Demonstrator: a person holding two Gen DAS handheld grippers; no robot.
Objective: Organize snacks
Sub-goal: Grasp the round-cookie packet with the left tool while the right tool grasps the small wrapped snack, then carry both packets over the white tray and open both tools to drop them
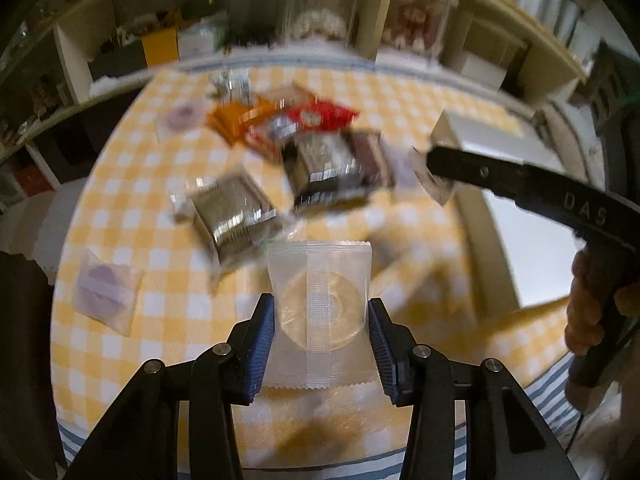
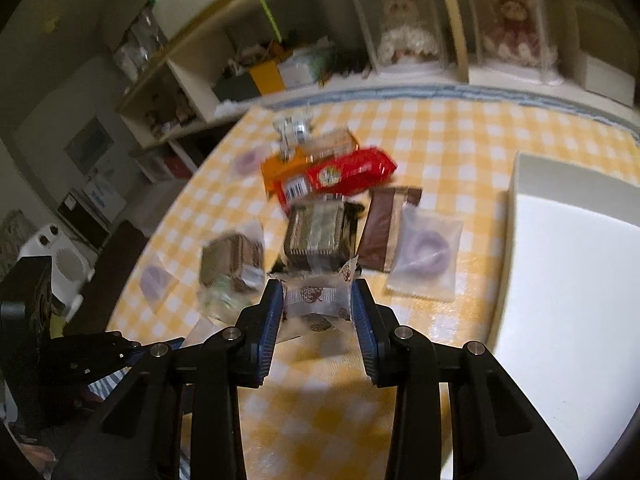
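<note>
Checked yellow cloth (image 1: 132,208) | left tongs (image 1: 321,316) pinch clear ring-sweet packet (image 1: 320,300)

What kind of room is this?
Probably a room in someone's home: a table with a yellow checked tablecloth, wall shelves full of odds and ends, and dolls in display cases.

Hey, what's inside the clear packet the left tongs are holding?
A pale ring-shaped snack shows through the clear packet gripped by the left tongs. The back seam strip covers a band across it.
</note>
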